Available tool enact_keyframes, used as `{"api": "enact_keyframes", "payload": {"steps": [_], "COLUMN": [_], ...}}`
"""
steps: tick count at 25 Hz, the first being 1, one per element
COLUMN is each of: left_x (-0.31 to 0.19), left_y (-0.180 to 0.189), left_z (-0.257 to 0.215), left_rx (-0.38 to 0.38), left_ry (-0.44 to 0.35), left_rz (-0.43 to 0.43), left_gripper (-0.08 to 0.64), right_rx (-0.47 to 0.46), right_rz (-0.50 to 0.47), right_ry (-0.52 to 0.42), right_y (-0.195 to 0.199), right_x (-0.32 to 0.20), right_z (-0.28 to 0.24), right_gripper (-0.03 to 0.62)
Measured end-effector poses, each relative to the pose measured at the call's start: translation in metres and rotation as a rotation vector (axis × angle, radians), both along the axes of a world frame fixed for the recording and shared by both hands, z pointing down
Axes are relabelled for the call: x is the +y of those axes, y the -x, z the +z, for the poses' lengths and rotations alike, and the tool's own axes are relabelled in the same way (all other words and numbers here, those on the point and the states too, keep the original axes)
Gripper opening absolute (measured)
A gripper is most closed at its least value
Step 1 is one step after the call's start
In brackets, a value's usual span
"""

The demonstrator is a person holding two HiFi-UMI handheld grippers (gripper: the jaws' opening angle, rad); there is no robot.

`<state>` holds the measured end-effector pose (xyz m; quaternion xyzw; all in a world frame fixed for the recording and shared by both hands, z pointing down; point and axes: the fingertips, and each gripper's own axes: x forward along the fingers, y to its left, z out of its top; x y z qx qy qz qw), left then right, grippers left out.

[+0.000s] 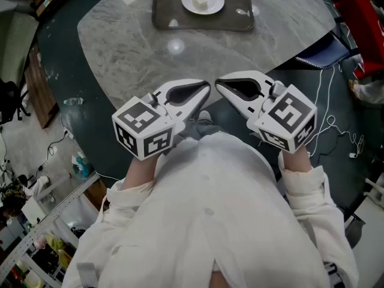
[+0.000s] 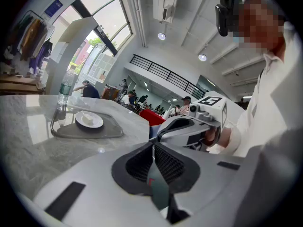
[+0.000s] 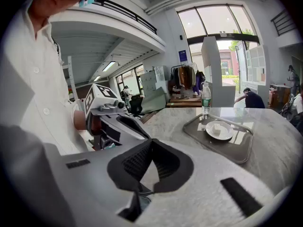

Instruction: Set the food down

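Observation:
A pale cube of food (image 1: 200, 2) lies on a white plate (image 1: 211, 5), which sits on a grey tray (image 1: 180, 20) at the far side of the marble table (image 1: 138, 53). The same plate (image 2: 90, 120) (image 3: 218, 130) shows in both gripper views, far from the jaws. My left gripper (image 1: 207, 86) and right gripper (image 1: 218, 83) are held close to my body at the table's near edge, tips almost meeting. Both are shut with nothing between the jaws. Each gripper sees the other (image 2: 163, 132) (image 3: 144, 136).
A clear water bottle (image 3: 206, 100) stands at the tray's far corner. Beyond the table's right edge are a blue chair (image 1: 324, 53) and white cables (image 1: 336, 125) on the dark floor. People sit in the hall behind.

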<state>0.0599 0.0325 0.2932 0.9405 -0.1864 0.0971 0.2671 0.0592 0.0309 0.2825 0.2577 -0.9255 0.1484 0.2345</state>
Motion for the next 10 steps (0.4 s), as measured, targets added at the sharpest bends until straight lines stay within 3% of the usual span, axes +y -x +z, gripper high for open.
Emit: {"api": "enact_keyframes", "payload": {"steps": [10], "left_x": [0.004], "left_y": [0.012], "left_z": [0.004], "left_rx": [-0.012], "left_ry": [0.021], "left_rz": [-0.008], "left_gripper": [0.026], "right_rx": [-0.002], "right_rz": [-0.005], "right_ry": [0.055], "right_y": [0.007], "right_x": [0.018], "right_z": [0.013], "right_gripper": [0.003]}}
